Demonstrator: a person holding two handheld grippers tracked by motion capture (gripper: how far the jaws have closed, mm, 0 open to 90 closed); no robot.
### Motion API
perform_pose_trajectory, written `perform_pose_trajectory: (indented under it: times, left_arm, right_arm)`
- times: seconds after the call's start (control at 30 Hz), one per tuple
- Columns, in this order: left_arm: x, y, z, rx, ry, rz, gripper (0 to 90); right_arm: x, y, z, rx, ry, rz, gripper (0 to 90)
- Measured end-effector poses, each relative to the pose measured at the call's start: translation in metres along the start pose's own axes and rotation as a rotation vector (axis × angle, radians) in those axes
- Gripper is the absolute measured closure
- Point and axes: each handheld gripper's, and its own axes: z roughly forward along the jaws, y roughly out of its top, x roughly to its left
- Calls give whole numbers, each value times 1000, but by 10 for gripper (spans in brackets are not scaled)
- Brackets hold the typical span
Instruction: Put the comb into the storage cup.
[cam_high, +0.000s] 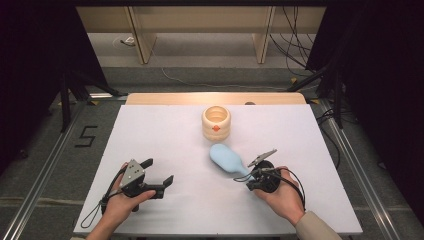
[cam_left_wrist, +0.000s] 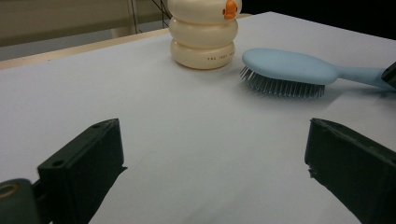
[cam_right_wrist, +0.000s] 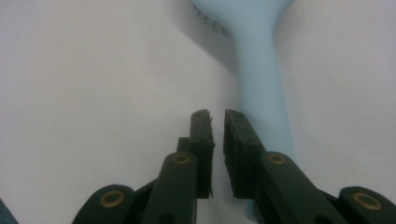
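The right gripper (cam_high: 251, 181) rests low on the white desk (cam_high: 165, 135), held in a hand (cam_high: 281, 196) reaching in from the near edge; its fingers are nearly together, beside the handle of the one blue hairbrush (cam_high: 227, 159), which lies bristles-down near the one cream ringed container (cam_high: 216, 122); the left gripper (cam_high: 159, 172) has fingers wide apart over bare desk.
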Motion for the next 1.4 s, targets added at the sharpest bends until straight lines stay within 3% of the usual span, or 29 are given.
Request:
perform_pose_trajectory:
  times: [0.03, 0.1, 0.43, 0.57, 0.73, 1.03, 1.17, 1.2, 1.4]
  left_arm:
    - [0, 0, 0, 0, 1, 0, 40]
    - [0, 0, 0, 0, 2, -1, 40]
    - [0, 0, 0, 0, 0, 0, 39]
    - [0, 0, 0, -4, 1, 1, 40]
    - [0, 0, 0, -5, 4, 0, 41]
    - [0, 0, 1, -3, 2, -1, 41]
    - [0, 0, 0, -5, 5, -1, 41]
    - [0, 0, 0, -5, 5, -1, 41]
    - [1, 0, 0, -5, 4, -1, 41]
  right_arm:
    - [1, 1, -1, -38, 14, -21, 744]
    - [2, 1, -2, -48, 17, -22, 712]
    - [-1, 10, -24, -202, 21, -79, 291]
    - [-9, 14, -28, -212, -2, -83, 188]
    - [-16, 16, -28, -218, -22, -95, 169]
    - [-25, 27, -17, -144, -26, -148, 170]
    - [-23, 36, -11, -84, -13, -166, 171]
    - [-22, 42, -7, -37, -5, -164, 174]
    - [-19, 51, 4, 40, -9, -159, 188]
